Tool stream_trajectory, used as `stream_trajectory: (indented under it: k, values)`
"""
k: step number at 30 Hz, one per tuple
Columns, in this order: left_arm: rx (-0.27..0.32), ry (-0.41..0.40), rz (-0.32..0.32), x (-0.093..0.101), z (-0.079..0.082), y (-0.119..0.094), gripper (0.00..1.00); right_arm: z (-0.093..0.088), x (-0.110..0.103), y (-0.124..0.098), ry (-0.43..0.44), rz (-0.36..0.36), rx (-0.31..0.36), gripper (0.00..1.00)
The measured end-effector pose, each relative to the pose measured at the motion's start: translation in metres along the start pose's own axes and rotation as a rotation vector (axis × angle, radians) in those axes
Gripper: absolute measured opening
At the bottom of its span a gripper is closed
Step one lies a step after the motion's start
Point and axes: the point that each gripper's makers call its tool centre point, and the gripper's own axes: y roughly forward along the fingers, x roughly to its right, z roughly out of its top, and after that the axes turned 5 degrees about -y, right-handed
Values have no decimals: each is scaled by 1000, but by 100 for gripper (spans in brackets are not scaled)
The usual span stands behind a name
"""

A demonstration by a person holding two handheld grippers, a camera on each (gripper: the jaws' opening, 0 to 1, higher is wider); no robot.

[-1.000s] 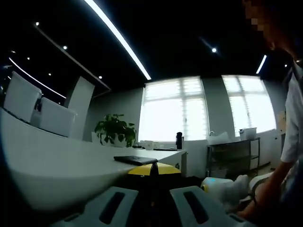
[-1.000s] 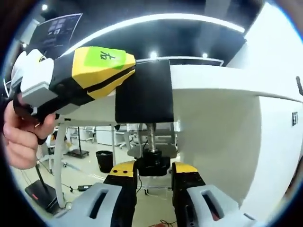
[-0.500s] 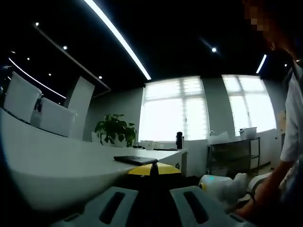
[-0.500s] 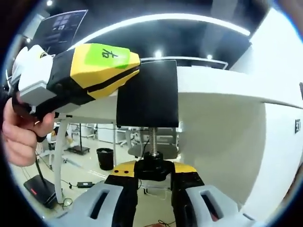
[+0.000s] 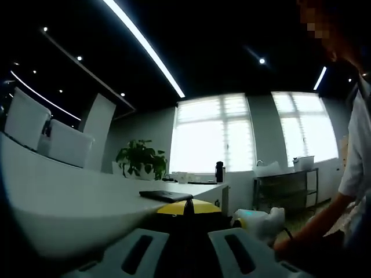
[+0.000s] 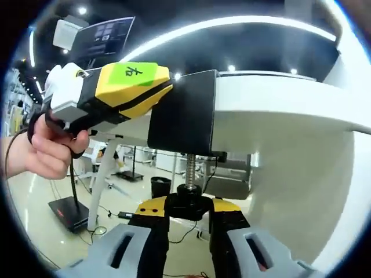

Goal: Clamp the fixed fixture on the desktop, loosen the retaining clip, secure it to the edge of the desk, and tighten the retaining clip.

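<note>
Landmark for all positions: the black fixture seated over the edge of the white table.

Right gripper view, looking up from below the table edge. The fixture's flat black plate hangs down the front face of the table. A threaded screw runs down from under the plate to a black knob directly below the fixture. The right tool has its two yellow-tipped jaws closed against either side of that knob; the jaws are clamped on it, with the knob filling the gap between them.

The left tool, yellow and black with a green label on top, meets the upper left part of the fixture. Its jaws sit at the plate's top corner; whether they grip the plate cannot be told from this angle. A hand holds the rear of that tool, well to the left of the fixture, with a cable trailing down from it.

Below and behind the fixture, under the table: a table leg, a dark bin on the floor, and further office furniture too small to identify.

Left gripper view, looking along the tabletop. The left tool's yellow jaw tips appear together at the near edge of the table, with only a thin dark seam between them. A dark flat object lies on the table beyond the tips. The right tool's white body shows low to the right of the table edge, with a person's arm behind it. A potted plant and bright windows stand beyond the far end of the table.
</note>
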Motion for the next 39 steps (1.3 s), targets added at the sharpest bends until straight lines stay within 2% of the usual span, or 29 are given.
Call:
stream_trajectory:
  k: [11,15,18,26,27,29,30,34,35,38,39]
  values:
    - [2,-1,-4,0,0,0,2,-2,-13,9,-135,251,9,25]
    - [3,-3,-5,0,0,0,2,-3,-13,11,-165,282,4,24]
    - [2,-2,-5,1,0,0,2,-3,-13,12,-177,277,4,24]
    - [1,0,-2,0,0,1,2,-9,-10,2,-124,160,1,28]
    - [1,-1,-2,0,0,0,2,-12,-9,-1,-98,125,-9,31]
    - [2,-3,-3,0,0,0,2,-18,-14,-7,-146,70,-42,38]
    - [3,-5,-4,0,0,0,2,-23,-16,-10,-139,40,-58,40]
    - [2,-1,1,0,0,0,2,-30,-13,-25,-13,-137,-95,42]
    - [1,1,2,0,0,0,2,-35,-9,-30,-34,-185,-142,42]
    - [2,0,4,0,0,0,2,-25,-4,-40,-41,-294,-147,42]
    - [3,0,4,0,0,0,2,-22,-4,-43,8,-320,-141,42]
